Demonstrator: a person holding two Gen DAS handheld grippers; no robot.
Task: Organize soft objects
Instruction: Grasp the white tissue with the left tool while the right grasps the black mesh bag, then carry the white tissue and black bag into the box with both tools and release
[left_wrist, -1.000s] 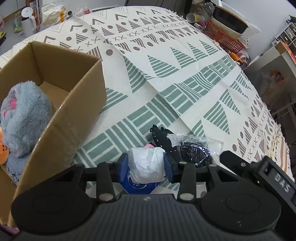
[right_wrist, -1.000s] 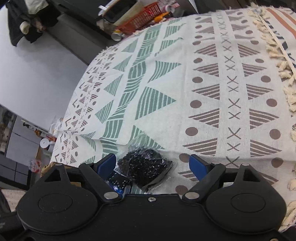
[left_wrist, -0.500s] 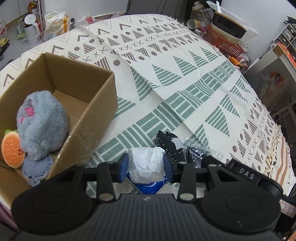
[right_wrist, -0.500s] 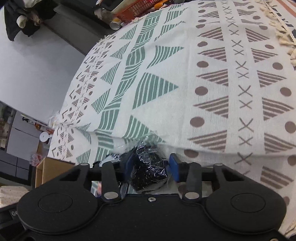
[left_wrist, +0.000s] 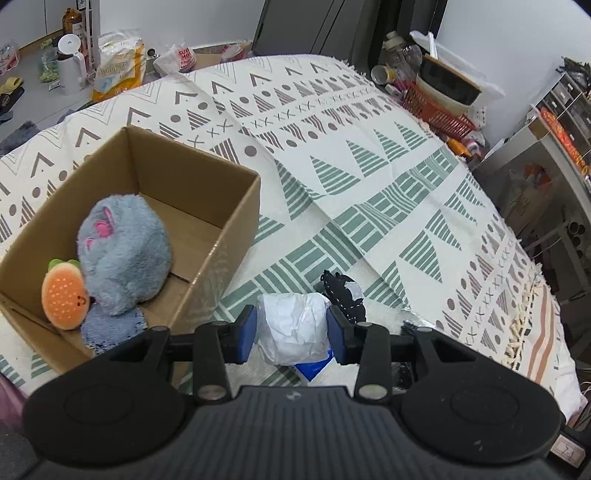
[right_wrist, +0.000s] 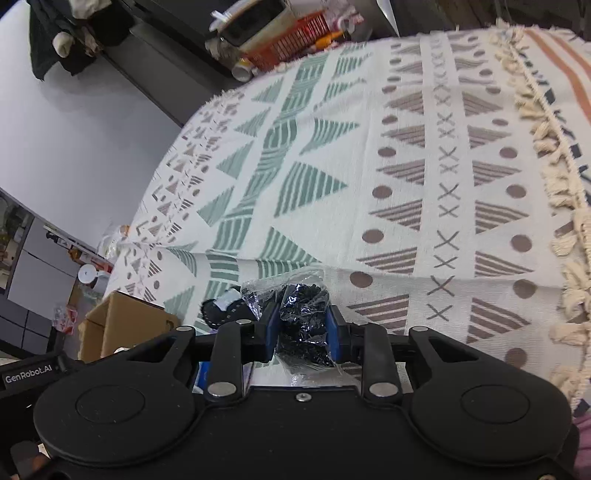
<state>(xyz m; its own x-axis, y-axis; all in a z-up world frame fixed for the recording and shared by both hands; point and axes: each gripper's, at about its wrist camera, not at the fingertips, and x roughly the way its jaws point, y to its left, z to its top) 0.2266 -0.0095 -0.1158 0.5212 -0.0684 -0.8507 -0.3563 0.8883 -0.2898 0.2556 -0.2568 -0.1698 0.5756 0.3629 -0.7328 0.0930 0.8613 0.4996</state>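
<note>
We hold the left gripper (left_wrist: 291, 334) clamped on a white bundle (left_wrist: 295, 328), the right gripper (right_wrist: 301, 328) clamped on a black bag (right_wrist: 304, 317); slick film may slip before reaching the box (left_wrist: 229, 236)

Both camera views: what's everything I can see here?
Box: one, brown cardboard, on the cloth, left.
Plush: one, grey, inside box.
Burger toy: one, orange, inside box beside plush.
Denim piece: one, blue, under plush.
Cloth: one, cream with green and brown patterns, covering the surface.
Black item: one, on cloth.
White bundle: one, in left claw.
Black bag: one, clear-wrapped, in right claw.
Background clutter: too small to list.
</note>
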